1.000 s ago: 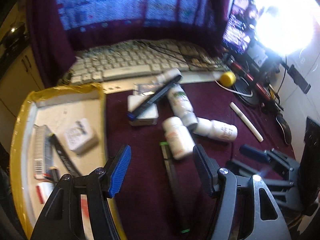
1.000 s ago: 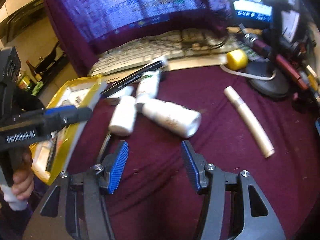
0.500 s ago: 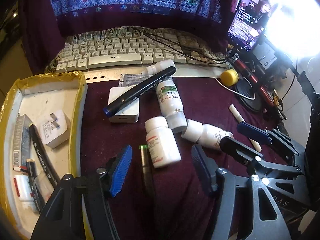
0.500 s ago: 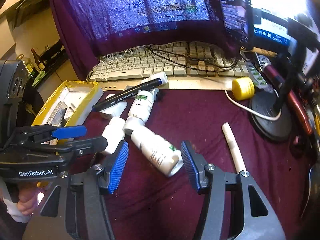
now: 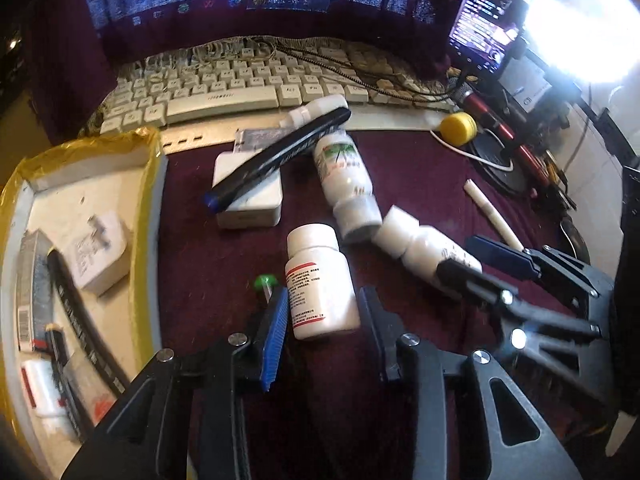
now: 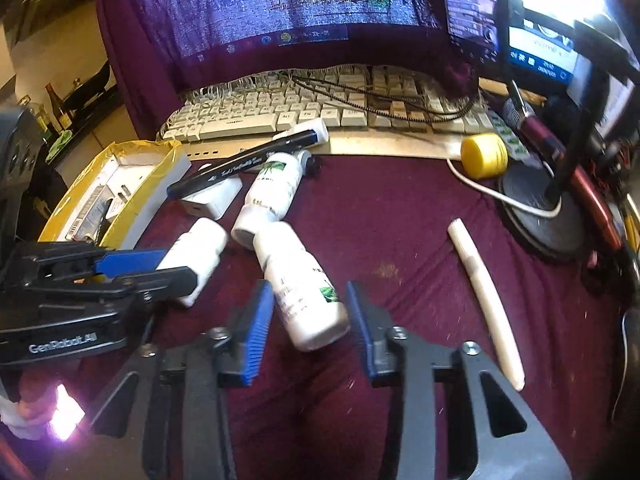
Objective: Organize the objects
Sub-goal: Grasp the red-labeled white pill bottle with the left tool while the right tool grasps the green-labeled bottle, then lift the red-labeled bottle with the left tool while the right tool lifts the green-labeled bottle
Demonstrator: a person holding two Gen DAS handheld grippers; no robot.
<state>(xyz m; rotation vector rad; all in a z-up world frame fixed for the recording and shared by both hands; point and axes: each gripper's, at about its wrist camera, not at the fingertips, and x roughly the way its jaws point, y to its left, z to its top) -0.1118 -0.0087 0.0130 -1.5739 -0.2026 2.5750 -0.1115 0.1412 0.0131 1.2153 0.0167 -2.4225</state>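
Observation:
Three white bottles lie on the maroon cloth. My left gripper (image 5: 322, 316) is open, its jaws on either side of the red-labelled bottle (image 5: 320, 280), which also shows in the right wrist view (image 6: 194, 256). My right gripper (image 6: 310, 312) is open around the base of a green-labelled bottle (image 6: 300, 284), which also shows in the left wrist view (image 5: 424, 248). A third bottle (image 5: 344, 176) lies behind them. A black marker (image 5: 280, 156) rests across a white charger (image 5: 248, 196). A green-capped pen (image 5: 266, 284) lies under my left finger.
A yellow-edged tray (image 5: 150, 200) at left holds a plug, pens and small boxes. A keyboard (image 5: 240, 84) lies behind. A white stick (image 6: 484, 296), a yellow cap (image 6: 482, 156), a black stand base (image 6: 540, 212) and cables are at right.
Both grippers have moved forward and down. The left one now straddles the red-labelled bottle; the right one now straddles the green-labelled bottle. Both stay open.

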